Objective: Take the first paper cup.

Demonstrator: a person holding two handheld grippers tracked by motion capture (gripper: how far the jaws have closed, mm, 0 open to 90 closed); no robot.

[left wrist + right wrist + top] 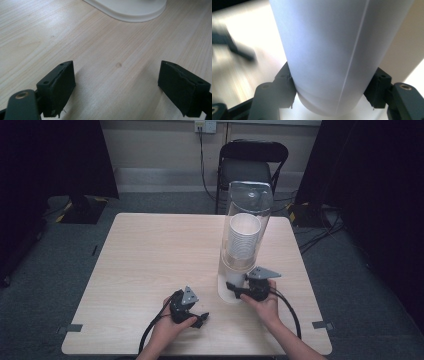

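Right gripper view: my right hand-held gripper (329, 97) clamps a white cup (332, 55) at the dispenser (243, 240).
My left hand-held gripper (192, 312) rests spread and empty on the counter (150, 255). I judge that squeezing harder could crush the cup, and pulling askew could tip the dispenser, which nothing steadies.

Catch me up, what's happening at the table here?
A person works two handheld grippers beside a clear cup dispenser on the table. The right gripper has its jaws on either side of a white cup at the dispenser's bottom. The left gripper rests open over bare tabletop, holding nothing.
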